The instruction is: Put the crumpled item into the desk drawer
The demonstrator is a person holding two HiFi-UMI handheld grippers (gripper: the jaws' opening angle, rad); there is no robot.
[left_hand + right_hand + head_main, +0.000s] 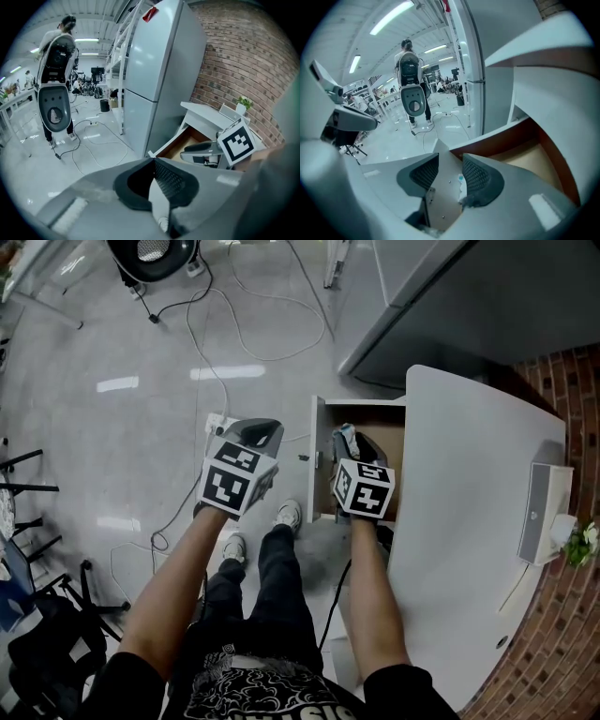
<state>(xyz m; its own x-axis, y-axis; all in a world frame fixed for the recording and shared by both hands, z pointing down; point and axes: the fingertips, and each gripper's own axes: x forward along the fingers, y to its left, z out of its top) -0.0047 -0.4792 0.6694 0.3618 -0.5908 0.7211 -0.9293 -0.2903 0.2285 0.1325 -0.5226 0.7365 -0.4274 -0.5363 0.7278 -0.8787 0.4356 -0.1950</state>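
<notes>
**Fingers open over the drawer, scrap low in the gap**

The right gripper (450, 165) has its fingers (480, 177) spread. A small white-and-teal crumpled item (461, 186) shows low between them, just beside one pad. I cannot tell whether it lies free in the open drawer (534, 164) or clings to that pad. If it clings, lifting away could carry it out of the drawer. If it lies near the front panel, shutting the drawer could pinch it. The left gripper (153, 161), fingers closed on nothing, hangs over the floor (112, 427) beside the drawer front.
</notes>
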